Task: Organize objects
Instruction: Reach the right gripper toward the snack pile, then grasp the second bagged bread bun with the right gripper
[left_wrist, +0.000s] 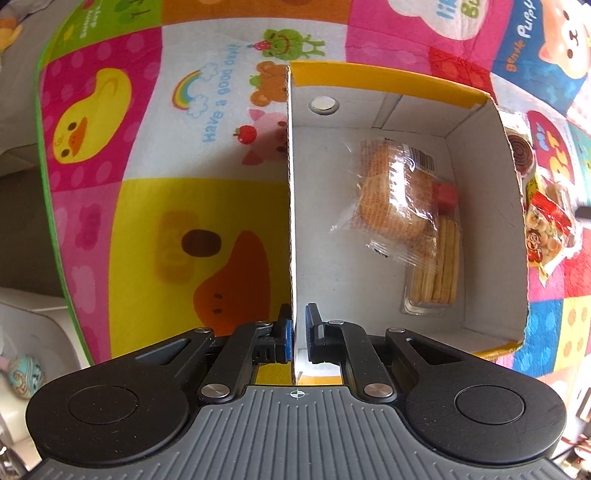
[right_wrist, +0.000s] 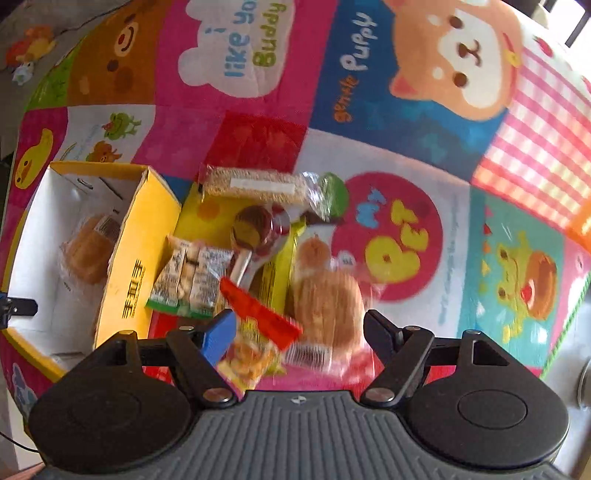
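A yellow cardboard box (left_wrist: 369, 295) with a white inside stands open on the mat. My left gripper (left_wrist: 297, 325) is shut on its left wall, one finger inside and one outside. In the box lie a wrapped bun (left_wrist: 395, 195), a small red cube (left_wrist: 447, 194) and a tray of cracker sticks (left_wrist: 436, 269). My right gripper (right_wrist: 297, 325) hangs open, pointing down over a pile of snacks right of the box (right_wrist: 136, 240). A red-topped snack bag (right_wrist: 258, 332) and a wrapped bun (right_wrist: 325, 306) lie beneath its spread fingers, blurred. A lollipop (right_wrist: 255, 229) lies further back.
The pile also holds a green-edged packet (right_wrist: 188, 280), a seed bar (right_wrist: 258, 184) and a yellow-green bar (right_wrist: 280, 266). Everything rests on a cartoon play mat (left_wrist: 147, 184) whose green edge curves along the left. A round toy (left_wrist: 22, 373) lies off the mat.
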